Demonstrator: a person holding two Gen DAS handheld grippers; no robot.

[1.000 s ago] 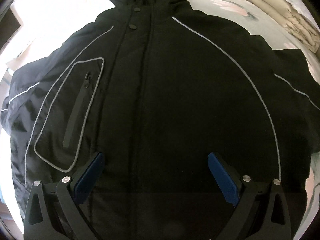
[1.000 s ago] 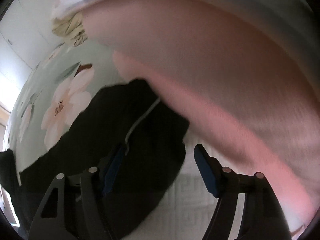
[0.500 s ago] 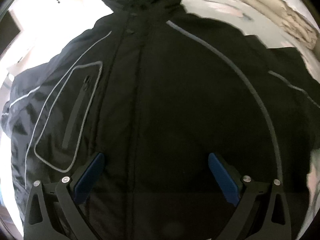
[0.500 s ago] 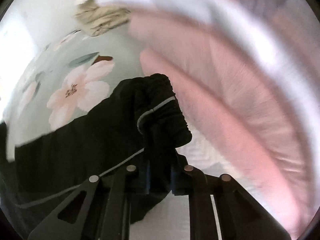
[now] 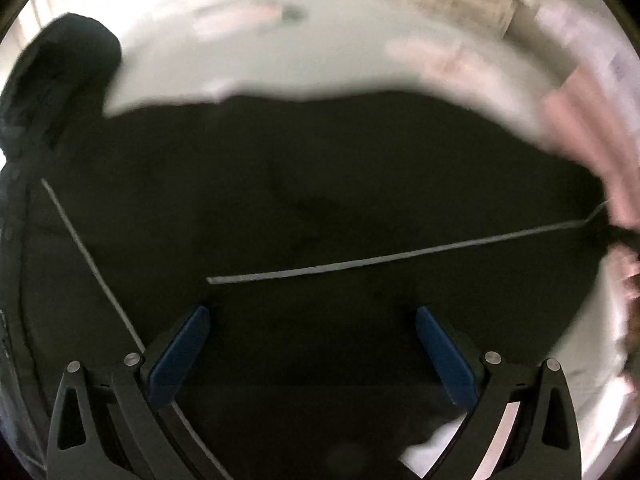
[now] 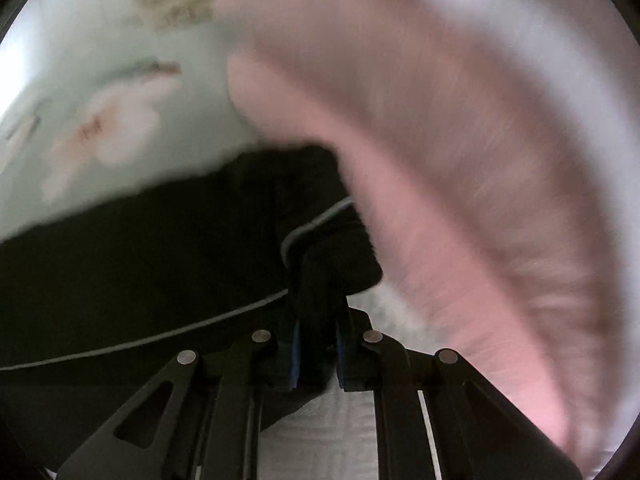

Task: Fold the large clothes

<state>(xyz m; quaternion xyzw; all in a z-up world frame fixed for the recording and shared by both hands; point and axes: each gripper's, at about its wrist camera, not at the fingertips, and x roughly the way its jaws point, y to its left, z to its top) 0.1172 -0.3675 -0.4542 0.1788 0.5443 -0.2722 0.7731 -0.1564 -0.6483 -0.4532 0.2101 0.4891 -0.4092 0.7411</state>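
Note:
A large black jacket [image 5: 320, 184] with thin grey piping lies spread on a bed. Its hood [image 5: 60, 76] shows at the upper left of the left wrist view, and its sleeve stretches toward the right edge. My left gripper [image 5: 312, 352] hovers open over the sleeve with nothing between its blue pads [image 5: 180, 352]. In the right wrist view the sleeve cuff [image 6: 332, 248] is bunched between the pads of my right gripper [image 6: 318, 356], which is shut on it. The rest of the jacket [image 6: 140, 272] trails off to the left.
The bed has a pale green sheet with pink flowers [image 6: 112, 128]. A thick pink blanket [image 6: 460, 160] rises right beside the cuff and fills the right side. A beige folded cloth [image 5: 452, 4] lies at the far edge. White quilted fabric [image 6: 320, 432] shows under the right gripper.
My right gripper closed on the sleeve cuff and keeps hold of it. The left gripper swept sideways from over the jacket's chest to over the sleeve, still open.

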